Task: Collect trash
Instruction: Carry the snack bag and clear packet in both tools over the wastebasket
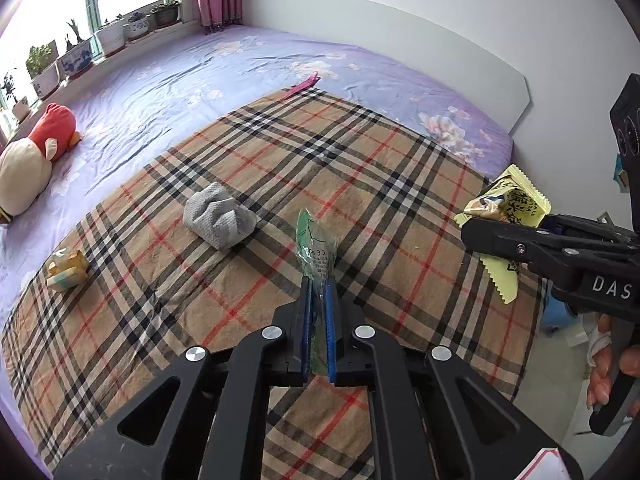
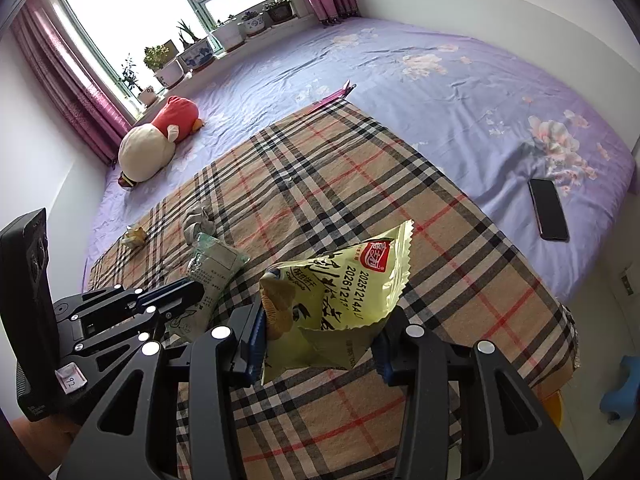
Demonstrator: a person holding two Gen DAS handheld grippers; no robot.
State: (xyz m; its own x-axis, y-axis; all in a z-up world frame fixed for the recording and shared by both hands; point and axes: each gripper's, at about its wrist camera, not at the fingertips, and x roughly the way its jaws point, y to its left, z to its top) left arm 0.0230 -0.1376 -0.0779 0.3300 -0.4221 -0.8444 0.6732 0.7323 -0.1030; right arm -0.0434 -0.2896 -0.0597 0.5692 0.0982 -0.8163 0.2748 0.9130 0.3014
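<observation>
My left gripper [image 1: 318, 286] is shut on a thin green plastic wrapper [image 1: 316, 250], which stands up between the blue pads above the plaid blanket [image 1: 360, 184]. My right gripper [image 2: 320, 316] is shut on a yellow snack bag [image 2: 352, 280], held above the blanket; the same yellow snack bag [image 1: 506, 204] shows at the right of the left wrist view. On the blanket lie a crumpled grey tissue [image 1: 218, 216] and a small crumpled yellow wrapper [image 1: 66, 270]. The left gripper with the green wrapper [image 2: 214, 264] shows at the left of the right wrist view.
A red and cream plush toy [image 1: 32, 156] lies on the purple sheet [image 1: 180, 76] near the window. A black phone [image 2: 548, 210] lies on the sheet at the right. A pink strip [image 1: 304, 84] lies at the blanket's far edge. Potted plants [image 2: 196, 52] line the sill.
</observation>
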